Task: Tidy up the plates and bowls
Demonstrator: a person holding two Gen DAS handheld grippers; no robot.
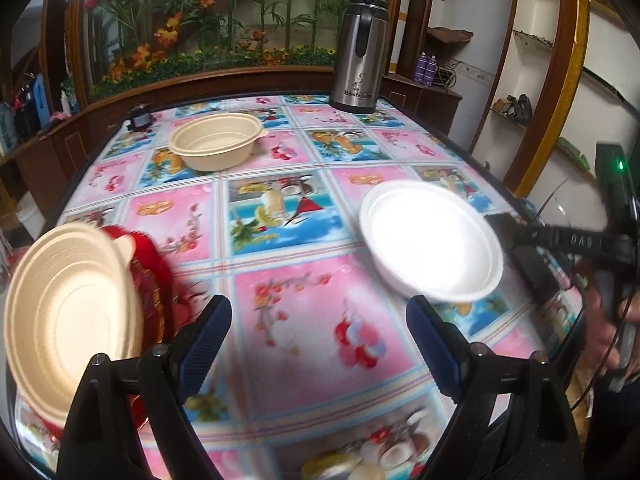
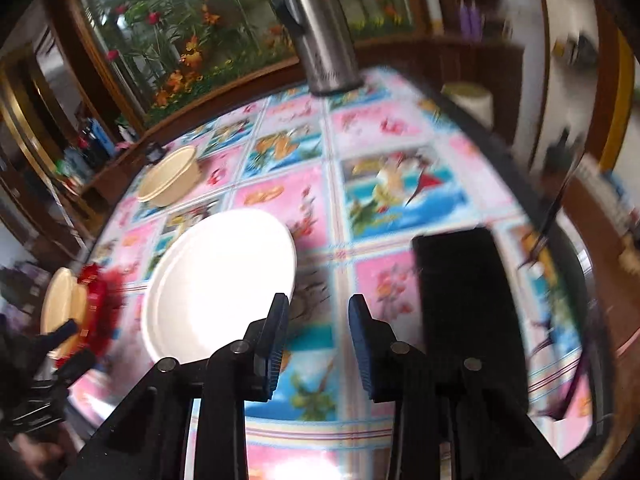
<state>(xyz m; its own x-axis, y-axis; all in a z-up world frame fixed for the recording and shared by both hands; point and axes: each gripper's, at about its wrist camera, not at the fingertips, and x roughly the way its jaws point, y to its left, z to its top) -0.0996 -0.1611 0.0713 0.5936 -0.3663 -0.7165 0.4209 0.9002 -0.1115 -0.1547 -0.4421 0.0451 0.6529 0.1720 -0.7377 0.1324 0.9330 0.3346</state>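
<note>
A steel flask (image 1: pixel 359 56) lettered "Bostrium" stands at the floral tablecloth's (image 1: pixel 312 320) far edge. Nearer than it, a round white plate (image 1: pixel 432 240) lies flat; left, a beige ribbed bowl (image 1: pixel 216 140) sits upright. The left gripper (image 1: pixel 319 340) gapes empty; the right gripper (image 2: pixel 318 344), narrowly parted, holds nothing.

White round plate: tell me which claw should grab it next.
Right. The right claw sits empty beside the rim of the white round plate. The left claw hangs open farther off, nearer the beige ribbed bowl.
</note>
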